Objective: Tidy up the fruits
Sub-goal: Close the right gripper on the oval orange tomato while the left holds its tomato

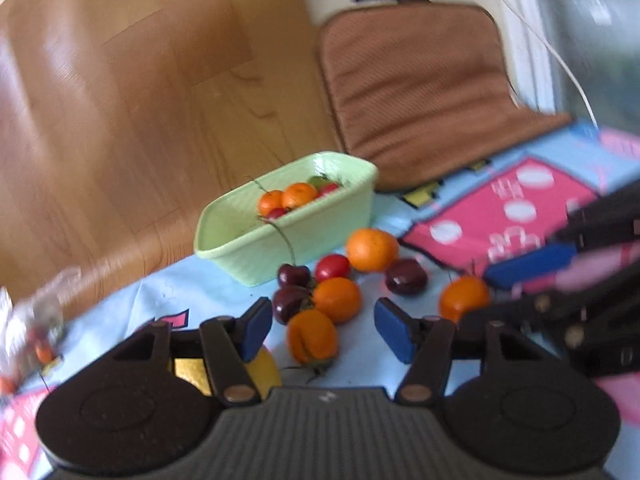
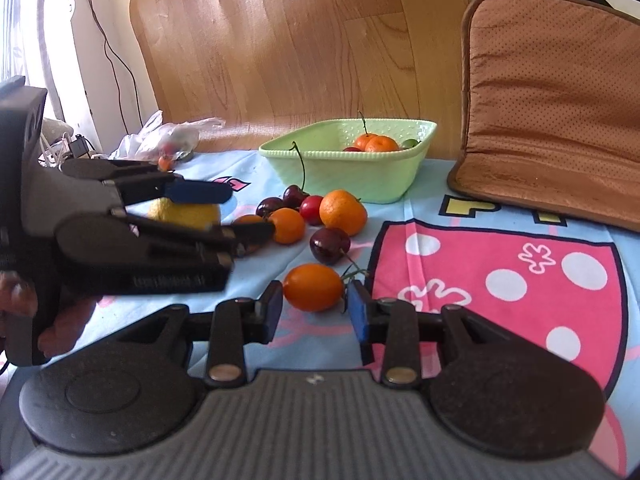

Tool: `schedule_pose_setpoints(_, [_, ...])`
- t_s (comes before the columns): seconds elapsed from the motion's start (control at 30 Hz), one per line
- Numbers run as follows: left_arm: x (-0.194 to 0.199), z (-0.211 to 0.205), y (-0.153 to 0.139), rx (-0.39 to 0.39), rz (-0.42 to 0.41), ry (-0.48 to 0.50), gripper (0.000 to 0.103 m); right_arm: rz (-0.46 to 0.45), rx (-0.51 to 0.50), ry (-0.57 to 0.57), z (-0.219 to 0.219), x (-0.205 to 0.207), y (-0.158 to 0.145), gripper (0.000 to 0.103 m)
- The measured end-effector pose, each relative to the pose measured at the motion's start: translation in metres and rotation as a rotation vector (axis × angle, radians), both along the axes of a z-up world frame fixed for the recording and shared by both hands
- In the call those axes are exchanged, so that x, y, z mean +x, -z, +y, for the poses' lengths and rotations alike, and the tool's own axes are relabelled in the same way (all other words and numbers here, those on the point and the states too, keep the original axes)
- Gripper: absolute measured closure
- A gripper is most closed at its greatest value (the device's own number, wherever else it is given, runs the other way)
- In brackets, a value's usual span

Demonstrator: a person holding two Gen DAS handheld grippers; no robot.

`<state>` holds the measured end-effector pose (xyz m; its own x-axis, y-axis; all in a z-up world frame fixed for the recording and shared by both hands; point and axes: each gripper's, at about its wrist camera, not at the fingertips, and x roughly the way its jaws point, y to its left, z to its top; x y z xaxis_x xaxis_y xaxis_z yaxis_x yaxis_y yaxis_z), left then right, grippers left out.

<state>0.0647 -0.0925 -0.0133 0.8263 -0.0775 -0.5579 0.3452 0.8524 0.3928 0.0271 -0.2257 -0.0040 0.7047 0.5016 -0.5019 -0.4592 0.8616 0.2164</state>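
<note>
Right gripper [image 2: 314, 312] jaws spread, bracketing orange tomato [image 2: 313, 287], not yet pinching. Left gripper [image 1: 322, 330] jaws gaping over fruit pile [image 1: 336, 280], empty. Green basket [image 2: 400, 184] waiting beyond jaws. Risks: tomato squirting out, grippers colliding.

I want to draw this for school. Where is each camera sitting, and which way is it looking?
Left wrist view: sits on the left gripper, looking along its open fingers at loose fruit and the green basket; the right gripper pokes in from the right.
Right wrist view: sits on the right gripper, fingers either side of an orange tomato, not clearly touching; the left gripper and the person's fingers show at left.
Both share the basket, fruit pile and brown cushion.
</note>
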Motion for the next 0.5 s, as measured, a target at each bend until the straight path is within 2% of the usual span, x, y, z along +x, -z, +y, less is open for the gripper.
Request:
schedule_pose_setpoints(0.07, [-0.003,-0.008,0.008,0.084,-0.009,0.031,0.037,-0.001,0.002,0.003,-0.001,0.0,0.0,0.064])
schedule_pose_setpoints(0.27, [0.004,0.001,-0.001,0.137,0.061,0.093,0.038,-0.002,0.005,0.003,-0.002,0.0,0.0,0.064])
schedule_pose_setpoints(0.4, [0.01,0.006,-0.005,0.222,0.1,0.145,0.041,-0.002,0.008,0.004,-0.002,0.0,-0.001,0.064])
schedule_pose_setpoints(0.47, [0.018,0.011,-0.005,0.282,0.097,0.141,0.04,-0.003,0.008,0.002,-0.002,0.0,-0.001,0.064])
schedule_pose_setpoints(0.5, [0.023,0.015,-0.006,0.288,0.096,0.135,0.04,-0.003,0.008,0.002,-0.002,0.0,-0.001,0.064])
